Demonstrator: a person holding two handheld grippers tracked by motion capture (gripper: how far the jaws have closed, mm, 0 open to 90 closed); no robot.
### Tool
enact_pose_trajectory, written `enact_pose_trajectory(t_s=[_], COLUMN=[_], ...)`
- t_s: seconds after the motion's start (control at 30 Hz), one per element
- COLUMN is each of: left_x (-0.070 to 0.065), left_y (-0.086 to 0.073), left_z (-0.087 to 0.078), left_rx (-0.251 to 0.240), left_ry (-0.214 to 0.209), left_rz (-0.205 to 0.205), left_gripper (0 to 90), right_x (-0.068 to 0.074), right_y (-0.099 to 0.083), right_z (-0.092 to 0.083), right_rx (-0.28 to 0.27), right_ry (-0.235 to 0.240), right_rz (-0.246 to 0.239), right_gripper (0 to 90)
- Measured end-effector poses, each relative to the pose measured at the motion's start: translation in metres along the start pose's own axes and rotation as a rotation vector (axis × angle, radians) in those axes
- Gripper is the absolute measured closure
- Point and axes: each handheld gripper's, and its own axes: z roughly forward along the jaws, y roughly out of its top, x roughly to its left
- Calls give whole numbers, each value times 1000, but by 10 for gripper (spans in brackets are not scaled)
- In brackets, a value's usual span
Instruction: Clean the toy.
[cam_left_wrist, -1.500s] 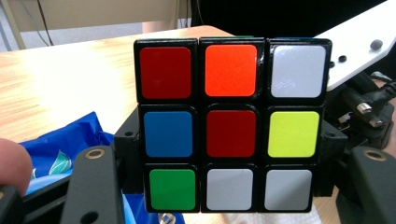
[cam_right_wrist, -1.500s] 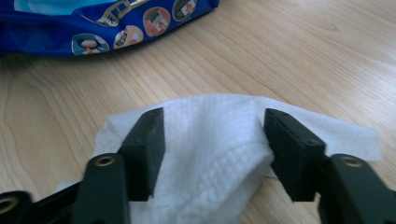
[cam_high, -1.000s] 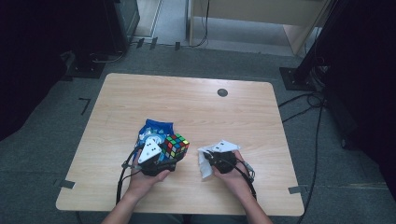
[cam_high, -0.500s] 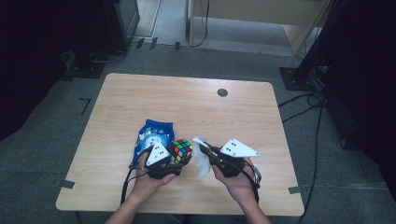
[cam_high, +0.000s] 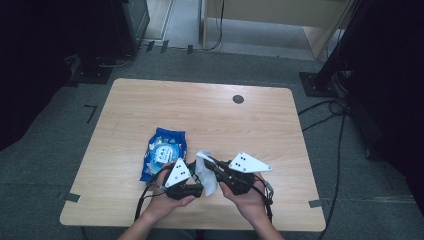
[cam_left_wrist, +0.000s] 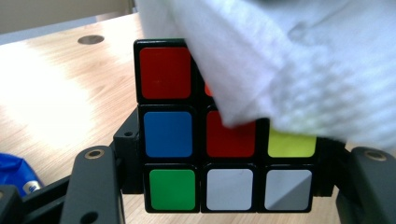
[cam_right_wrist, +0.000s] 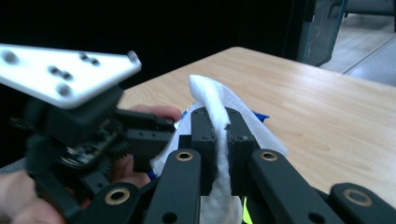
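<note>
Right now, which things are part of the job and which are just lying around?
In the job:
- puzzle cube, clamped in the left gripper
- white wipe, pinched in the right gripper, draped over the cube's top corner

Lying about:
- blue wipes pack on the table, beside the left gripper
- dark round grommet near the table's far edge

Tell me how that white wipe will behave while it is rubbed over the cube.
Probably floppy: the white wipe folds and droops on both sides of the right tool pinching it. Likely very light, since so small a pinch carries it. It drapes over the cube, so it may bunch or drag rather than slide flat.
</note>
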Motion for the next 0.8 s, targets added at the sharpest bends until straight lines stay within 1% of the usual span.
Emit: enact_pose_trajectory(t_s=[0.03, 0.07, 0.13, 0.23, 0.27, 0.3, 0.37, 0.4, 0.43, 0.47, 0.5, 0.53, 0.57, 0.6, 0.67, 0.7, 0.73, 0.8], left_x=[0, -1, -3, -5, -6, -6, -6, -5, -5, -3, -3, -2, 0, 2, 5, 5, 6, 5], left_y=[0, 0, 0, 0, 0, 0, 1, 2, 2, 5, 5, 6, 7, 7, 5, 5, 4, 2], left_z=[0, -1, -1, -1, -1, -1, -2, -4, -4, -7, -7, -9, -10, -11, -10, -10, -8, -6], left_rx=[0, -3, 0, -4, -3, -3, -7, -17, -17, -35, -35, -42, -47, -45, -33, -33, -20, -5], left_ry=[0, -2, -3, 3, 7, 7, 5, 0, 0, 0, 0, 0, 3, 10, 19, 19, 27, 29], left_rz=[0, 15, 29, 52, 59, 59, 55, 42, 42, 33, 33, 26, 24, 21, 15, 15, 10, 7], left_gripper=[337, 337, 337, 337, 337, 337, 337, 337, 337, 337, 337, 337, 337, 337, 337, 337, 337, 337], right_x=[0, -2, -4, -8, -9, -9, -14, -21, -25, -29, -33, -33, -35, -38, -38, -38, -32, -23], right_y=[0, -4, -8, -11, -12, -12, -15, -19, -22, -24, -26, -26, -28, -28, -24, -24, -16, -7], right_z=[0, 3, 5, 7, 7, 7, 7, 8, 9, 9, 10, 10, 9, 8, 4, 4, -1, -6], right_rx=[0, 11, 12, 17, 20, 20, 34, 55, 66, 83, 95, 95, 103, 102, 75, 75, 46, 7], right_ry=[0, -4, -12, -41, -52, -52, -88, -109, -123, -138, -148, -148, -154, -168, -161, -161, -139, -112], right_rz=[0, 7, 10, -5, -3, -3, -16, -1, 4, 14, 18, 18, 32, 41, 47, 47, 37, 20], right_gripper=[857, 856, 854, 850, 849, 849, 849, 849, 849, 850, 851, 851, 851, 852, 851, 851, 851, 851])
